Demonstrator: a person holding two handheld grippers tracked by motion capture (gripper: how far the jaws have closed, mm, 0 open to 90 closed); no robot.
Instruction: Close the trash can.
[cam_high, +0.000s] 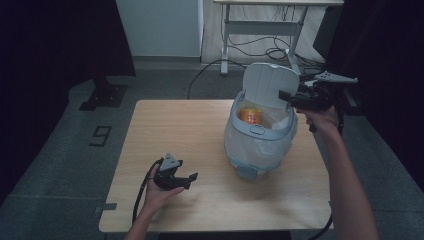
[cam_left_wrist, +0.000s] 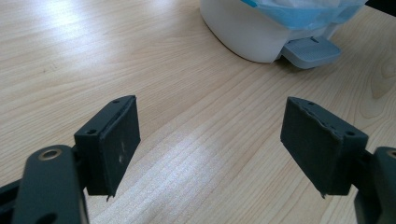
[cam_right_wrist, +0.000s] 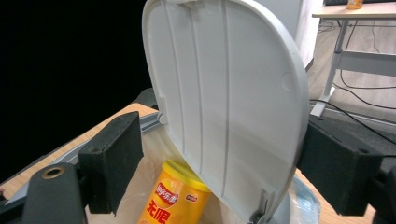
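High view, right of frame: my right gripper (cam_high: 286, 95) holds its fingers spread beside the raised bin lid (cam_high: 267, 84), baring the chip can (cam_high: 250, 116); left gripper (cam_high: 188, 179) idles on the surface (cam_high: 165, 125), fingers spread too.

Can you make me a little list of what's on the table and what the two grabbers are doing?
bin: white pedal bin with a plastic liner, on the wooden table
lid: lid raised upright
inside: yellow chip can
right gripper: right gripper open, its jaws either side of the lid
left gripper: left gripper open, low over bare table
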